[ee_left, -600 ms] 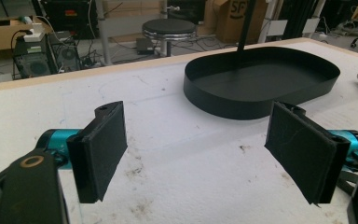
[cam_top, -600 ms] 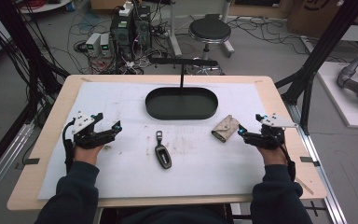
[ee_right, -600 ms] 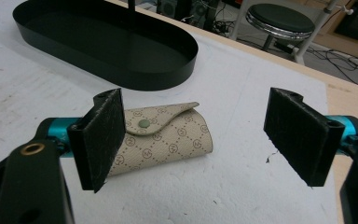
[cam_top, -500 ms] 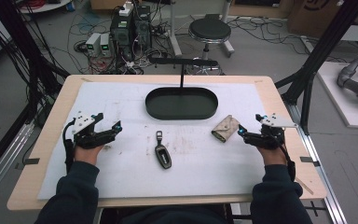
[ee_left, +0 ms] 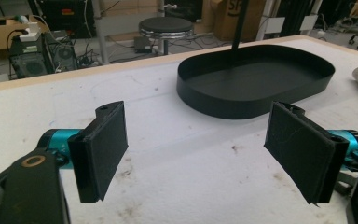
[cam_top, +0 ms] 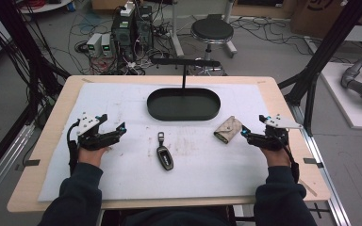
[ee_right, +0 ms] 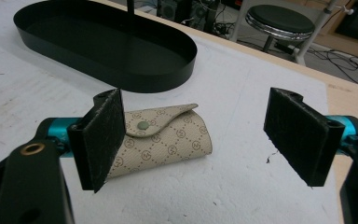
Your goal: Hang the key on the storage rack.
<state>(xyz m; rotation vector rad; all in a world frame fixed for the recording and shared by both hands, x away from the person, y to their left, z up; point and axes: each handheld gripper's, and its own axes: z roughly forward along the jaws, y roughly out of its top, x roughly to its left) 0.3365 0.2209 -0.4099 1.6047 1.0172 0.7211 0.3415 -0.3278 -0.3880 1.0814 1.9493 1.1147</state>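
A black oval tray (cam_top: 183, 104) (ee_left: 256, 81) (ee_right: 107, 46) with an upright post stands at the middle back of the white mat. A beige patterned pouch (cam_top: 228, 130) (ee_right: 165, 140) lies right of the tray, just ahead of my right gripper (cam_top: 244, 135) (ee_right: 205, 140), which is open with the pouch partly behind its left jaw. A black car key fob (cam_top: 163, 154) lies in the middle of the mat. My left gripper (cam_top: 119, 129) (ee_left: 200, 149) rests at the left, open and empty, pointed toward the tray.
The white mat (cam_top: 122, 103) covers most of the wooden table (cam_top: 283, 101). Behind the table stand a round stool (cam_top: 211, 31), computer boxes (cam_top: 131, 28) and many floor cables. Black frame posts (cam_top: 320, 56) rise at both sides.
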